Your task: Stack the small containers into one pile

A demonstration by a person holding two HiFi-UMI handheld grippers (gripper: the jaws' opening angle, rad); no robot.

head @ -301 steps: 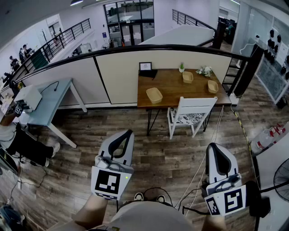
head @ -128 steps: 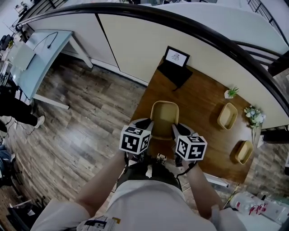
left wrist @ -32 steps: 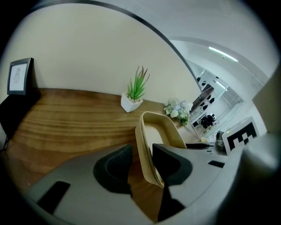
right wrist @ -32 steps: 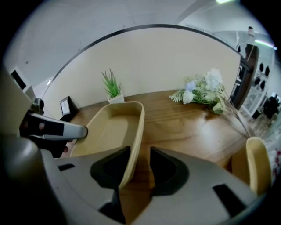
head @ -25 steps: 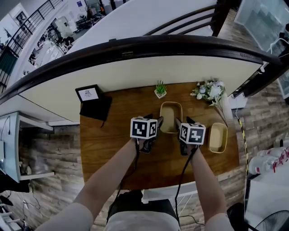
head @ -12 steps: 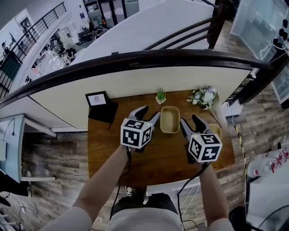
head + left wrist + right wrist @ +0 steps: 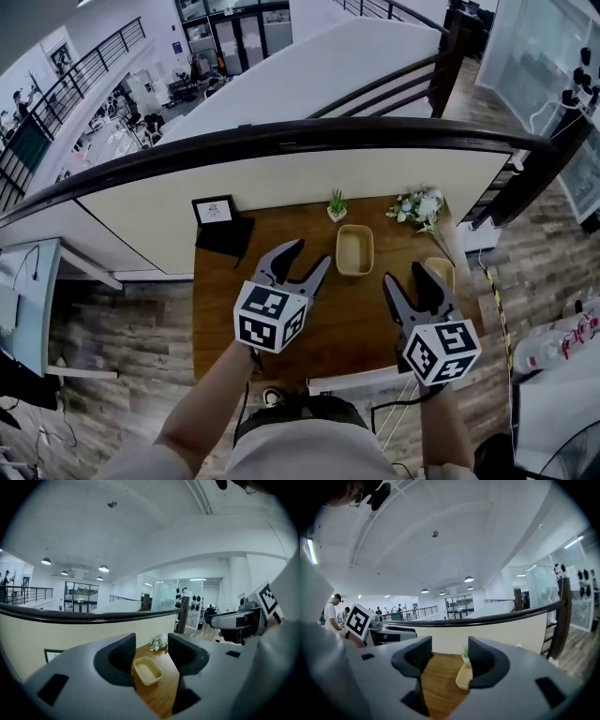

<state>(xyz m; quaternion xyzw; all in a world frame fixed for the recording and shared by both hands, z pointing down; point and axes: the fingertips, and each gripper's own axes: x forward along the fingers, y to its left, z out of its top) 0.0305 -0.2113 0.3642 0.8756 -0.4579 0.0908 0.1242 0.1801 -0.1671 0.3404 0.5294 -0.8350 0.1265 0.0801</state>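
Left claw [image 7: 307,255] released, empty, raised above the desk [image 7: 225,309]. Right claw [image 7: 405,277] empty, jaws just opening wider. Beige container [image 7: 354,251] rests on the desk.

Bright, even ceiling light; sharp focus; strong fisheye bending, dark corners.

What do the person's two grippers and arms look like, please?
Both the left gripper and right gripper have pale grey shells with black jaw pads and a white cube carrying black square markers. A thin black cable trails from each. The forearms are bare below a light top.
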